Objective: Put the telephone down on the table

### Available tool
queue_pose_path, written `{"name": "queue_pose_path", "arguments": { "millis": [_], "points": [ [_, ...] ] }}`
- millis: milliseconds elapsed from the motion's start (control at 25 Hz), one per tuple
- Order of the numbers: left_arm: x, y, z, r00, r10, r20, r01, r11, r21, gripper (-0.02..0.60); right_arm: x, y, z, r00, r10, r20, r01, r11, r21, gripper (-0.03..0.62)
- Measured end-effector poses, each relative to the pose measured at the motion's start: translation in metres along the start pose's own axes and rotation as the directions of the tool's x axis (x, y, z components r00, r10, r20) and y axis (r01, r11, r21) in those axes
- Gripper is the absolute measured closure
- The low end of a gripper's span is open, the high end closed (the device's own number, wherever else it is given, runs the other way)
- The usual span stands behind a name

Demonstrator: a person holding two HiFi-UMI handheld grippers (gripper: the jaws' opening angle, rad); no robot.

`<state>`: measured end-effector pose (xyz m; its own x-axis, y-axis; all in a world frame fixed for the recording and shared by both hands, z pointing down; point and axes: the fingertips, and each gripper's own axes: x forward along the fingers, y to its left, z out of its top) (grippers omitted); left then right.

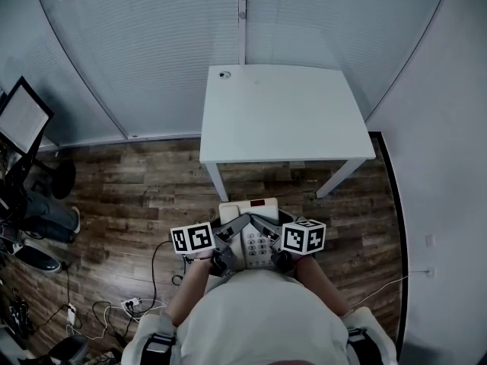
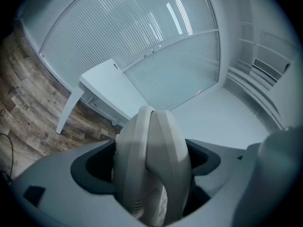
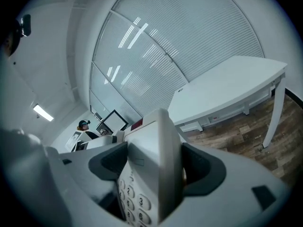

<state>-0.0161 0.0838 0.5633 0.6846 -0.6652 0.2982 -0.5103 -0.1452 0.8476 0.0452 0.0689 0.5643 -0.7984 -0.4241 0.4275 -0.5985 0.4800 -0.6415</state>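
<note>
Grey telephone point(image 1: 255, 243) sits at our chest, left gripper point(image 1: 227, 238) and right gripper point(image 1: 278, 240) each pinching one side. We judge this the carrying step. Next, reach the table point(image 1: 289, 112) ahead and lower it flat.

We get soft, cool, even light in the head view, coming through the blinds point(image 1: 152, 44) at twelve o'clock. The table point(image 1: 281, 112) is bright, and it casts only a faint shadow on the floor point(image 1: 137, 188). Straight lines bow toward the edges. Both gripper views are strongly fisheyed, with black corners. Light streaks glare on the blinds at one o'clock in the left gripper view and at eleven in the right, where a lamp point(image 3: 42, 111) glows at nine. The phone point(image 3: 151, 164), up close, looks soft.
</note>
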Motion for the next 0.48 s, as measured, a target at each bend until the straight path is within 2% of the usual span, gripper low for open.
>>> {"name": "queue_pose_path", "arguments": {
  "millis": [480],
  "points": [
    [0.023,0.021,0.076,1.000,-0.013,-0.021,0.013,1.000,0.005,0.161,0.054,-0.009,0.059,1.000,-0.016,0.013,0.015,1.000,0.007,0.241]
  ]
}}
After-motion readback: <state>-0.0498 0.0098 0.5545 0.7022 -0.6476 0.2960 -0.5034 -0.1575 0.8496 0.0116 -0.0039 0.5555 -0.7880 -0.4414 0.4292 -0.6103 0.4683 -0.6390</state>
